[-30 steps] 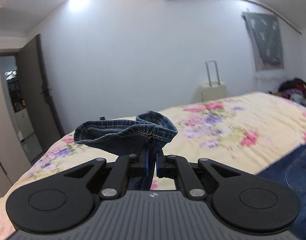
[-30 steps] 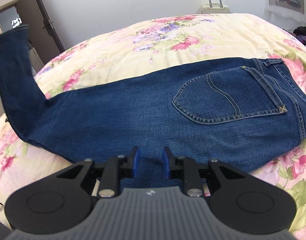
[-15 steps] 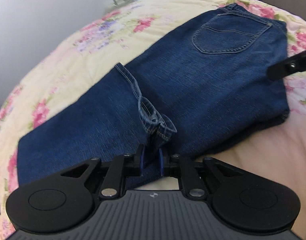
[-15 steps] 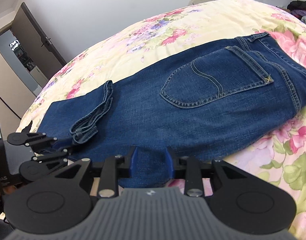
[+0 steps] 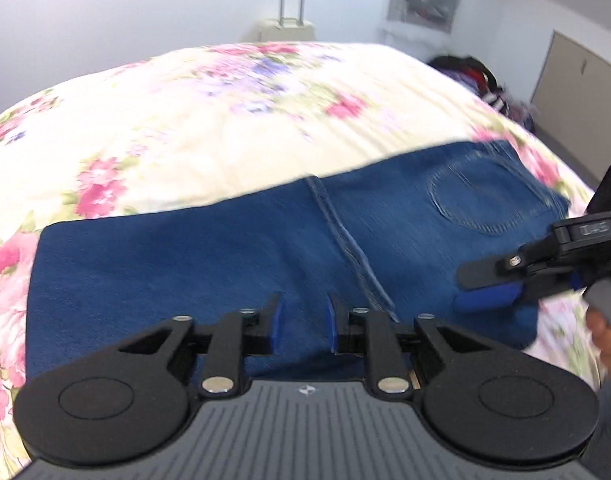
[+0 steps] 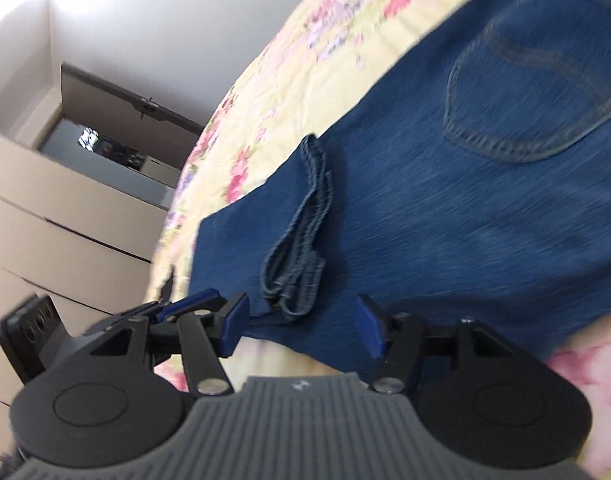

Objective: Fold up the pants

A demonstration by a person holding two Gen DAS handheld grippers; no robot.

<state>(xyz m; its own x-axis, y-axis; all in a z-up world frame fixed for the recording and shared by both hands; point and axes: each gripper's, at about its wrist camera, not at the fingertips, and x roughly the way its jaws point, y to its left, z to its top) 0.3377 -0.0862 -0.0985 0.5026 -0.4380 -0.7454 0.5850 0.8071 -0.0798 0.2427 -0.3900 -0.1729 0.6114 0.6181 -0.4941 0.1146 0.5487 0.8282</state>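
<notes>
The left gripper [image 5: 299,328], black with blue pads, is nearest in its own view, its fingers parted with nothing between them, poised over the near edge of one pair of dark blue denim pants [image 5: 233,256]. The pants lie flat on a floral quilted bedspread [image 5: 209,120], the legs folded back over the thighs so that the stitched leg hems [image 5: 347,240] run across the middle. To the right of the hems sits one rear pocket [image 5: 489,200]; the waistband beyond it is blurred. The right gripper [image 6: 301,330] is likewise released, its fingers spread wide just short of the hems [image 6: 301,236] and gripping nothing; in the left view it enters from the right of the pants [image 5: 487,288], partly cut off. Beyond the bedspread stand one cream suitcase [image 5: 285,30] against the white wall and a dark heap of clothes [image 5: 477,80], indistinct. A dark open door [image 6: 121,96] shows left of the pants.
</notes>
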